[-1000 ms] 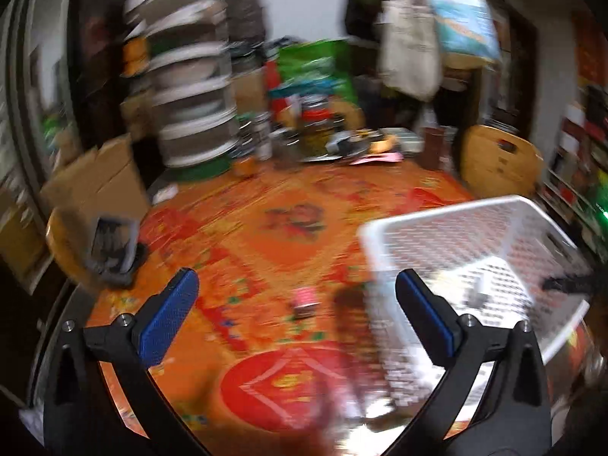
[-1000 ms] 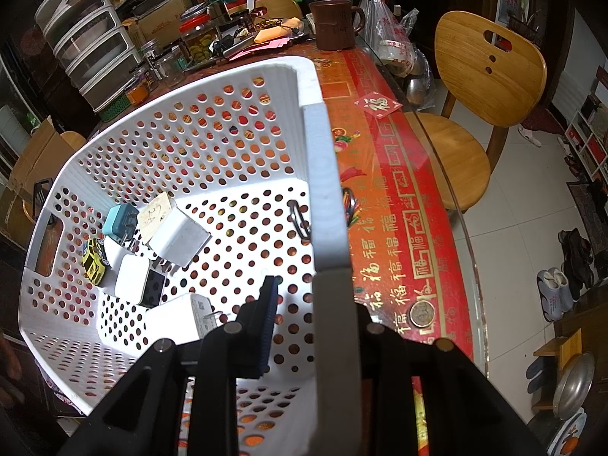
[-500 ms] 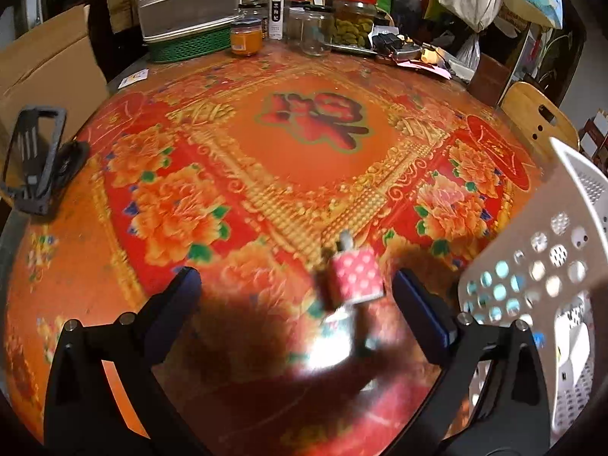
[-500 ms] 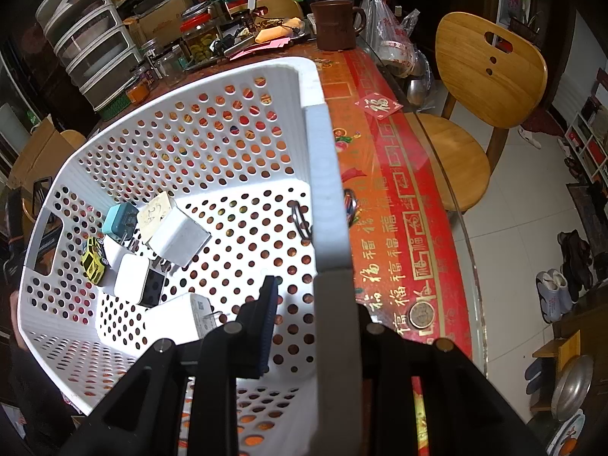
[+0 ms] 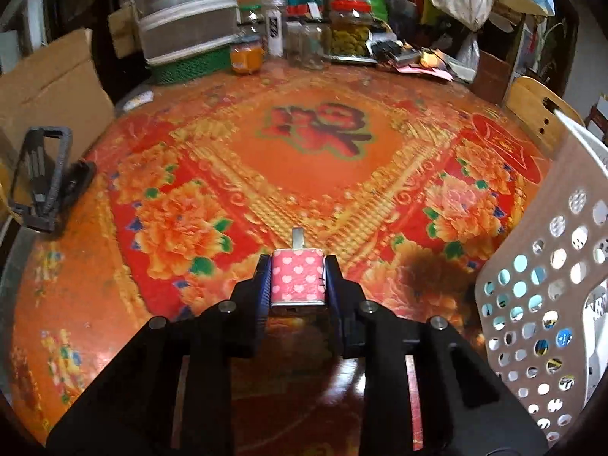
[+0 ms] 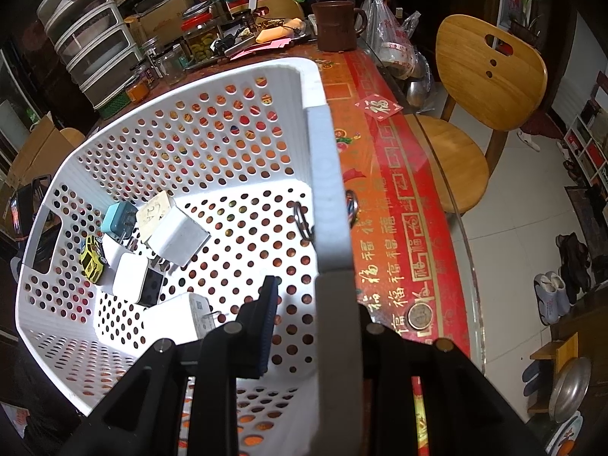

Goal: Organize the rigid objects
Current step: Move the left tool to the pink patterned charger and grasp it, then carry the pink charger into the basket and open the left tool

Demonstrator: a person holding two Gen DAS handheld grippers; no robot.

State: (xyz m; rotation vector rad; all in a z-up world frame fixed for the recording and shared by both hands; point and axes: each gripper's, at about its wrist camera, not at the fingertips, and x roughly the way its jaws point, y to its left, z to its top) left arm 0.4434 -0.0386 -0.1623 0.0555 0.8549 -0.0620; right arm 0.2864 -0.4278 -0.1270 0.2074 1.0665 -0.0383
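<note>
Left wrist view: the left gripper (image 5: 298, 281) is closed on a small pink charger (image 5: 298, 280) patterned with pale hearts; both pads press its sides, and its metal prongs point away from the camera. The charger sits low over the red and orange floral tablecloth (image 5: 315, 174), whose centre bears a large red character. No writing on the charger can be read. At the right edge stands the outer wall of the white perforated basket (image 5: 547, 296), near the gripper but apart from it. A black stand (image 5: 45, 178) rests at the table's left edge; jars (image 5: 347, 32) and stacked drawers (image 5: 186, 11) crowd the far side. The middle of the cloth lies bare.

Right wrist view: the right gripper (image 6: 304, 319) is clamped on the rim of the basket (image 6: 326, 190), one pad inside the wall and one outside. Only this view shows the basket's contents: a white charger marked "2A" by hand (image 6: 169, 224), a blue charger (image 6: 118, 218), further white chargers (image 6: 136, 281) and a yellow toy car (image 6: 92, 256), all gathered toward the handle side, leaving the rest of the floor bare. The cloth's border (image 6: 402, 228) repeats the gold character 福. A coin (image 6: 420, 316) lies just beside the table's edge, a brown mug (image 6: 337, 24) stands beyond the basket, and a wooden chair (image 6: 475, 114) stands past the rim.
</note>
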